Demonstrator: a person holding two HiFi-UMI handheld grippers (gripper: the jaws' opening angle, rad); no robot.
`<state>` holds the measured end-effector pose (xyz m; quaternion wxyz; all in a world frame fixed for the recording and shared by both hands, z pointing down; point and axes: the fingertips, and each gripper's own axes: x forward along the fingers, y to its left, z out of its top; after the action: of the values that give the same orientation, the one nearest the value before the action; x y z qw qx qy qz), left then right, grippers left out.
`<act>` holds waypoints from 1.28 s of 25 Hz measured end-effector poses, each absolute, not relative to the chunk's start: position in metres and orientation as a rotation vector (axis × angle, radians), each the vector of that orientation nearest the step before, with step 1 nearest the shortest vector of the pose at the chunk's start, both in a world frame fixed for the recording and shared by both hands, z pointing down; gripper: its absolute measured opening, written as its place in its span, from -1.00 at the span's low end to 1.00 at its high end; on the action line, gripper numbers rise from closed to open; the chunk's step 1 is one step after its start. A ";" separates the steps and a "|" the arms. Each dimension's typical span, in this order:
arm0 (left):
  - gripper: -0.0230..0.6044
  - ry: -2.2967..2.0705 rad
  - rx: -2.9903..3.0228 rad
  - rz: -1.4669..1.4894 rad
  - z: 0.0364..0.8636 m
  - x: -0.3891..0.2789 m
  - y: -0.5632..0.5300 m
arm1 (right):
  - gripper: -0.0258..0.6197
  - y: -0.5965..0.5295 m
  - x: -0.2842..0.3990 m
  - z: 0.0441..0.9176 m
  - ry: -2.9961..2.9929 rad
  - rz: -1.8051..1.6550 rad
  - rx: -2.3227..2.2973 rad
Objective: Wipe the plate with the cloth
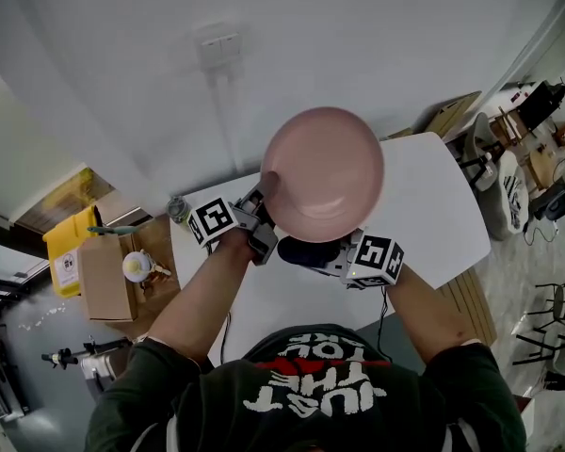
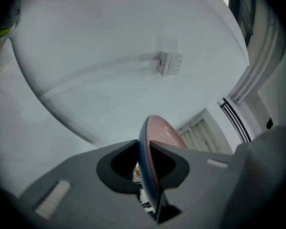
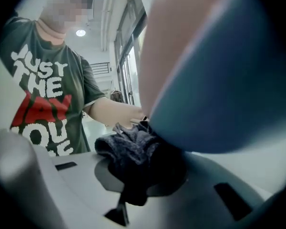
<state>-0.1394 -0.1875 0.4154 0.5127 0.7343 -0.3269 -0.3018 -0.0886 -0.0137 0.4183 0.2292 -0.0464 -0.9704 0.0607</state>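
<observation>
Nearest the person, the right tool (image 1: 313, 250) has its jaws clamped on a bunched dark cloth (image 3: 131, 151), which sits against the plate's bluish underside. The left tool (image 1: 266, 199) pinches the pink plate (image 1: 322, 172) by its rim, jaws nearly together. The plate is held in the air over the far edge of the white bench (image 1: 443, 215). Likely risk: firm wiping could lever the plate out of that thin rim grip and drop it on the bench.

- A white table (image 1: 433, 205) spreads beneath the left gripper (image 1: 262, 217) and the right gripper (image 1: 313, 252).
- A small grey round object (image 1: 177, 208) sits at the table's corner, just left of the left gripper.
- A cardboard box (image 1: 105, 278) stands off the table, further left.
</observation>
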 end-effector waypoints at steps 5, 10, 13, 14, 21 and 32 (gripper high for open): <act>-0.78 -0.707 1.800 -0.840 0.397 -0.152 -0.182 | -0.78 0.003 -0.060 0.419 -2.728 0.352 -0.146; -0.78 -0.606 1.885 -0.898 0.386 -0.160 -0.171 | -0.78 -0.034 -0.009 0.408 -2.889 0.754 0.116; -0.78 -0.530 1.927 -0.962 0.380 -0.159 -0.161 | -0.78 -0.068 0.011 0.382 -3.017 0.938 0.265; -0.78 -0.485 1.931 -1.000 0.378 -0.158 -0.157 | -0.78 -0.077 0.014 0.370 -3.062 0.981 0.287; -0.78 -0.149 1.937 -1.244 0.361 -0.150 -0.124 | -0.78 -0.085 -0.007 0.306 -3.233 1.011 0.117; -0.78 0.051 1.901 -1.319 0.357 -0.138 -0.104 | -0.78 -0.111 -0.070 0.273 -3.200 1.139 -0.140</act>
<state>-0.1378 -0.1044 0.3573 0.4020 0.7522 0.0200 -0.5217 -0.0702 -0.1115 0.2733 -0.1284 -0.0408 -0.9335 0.3322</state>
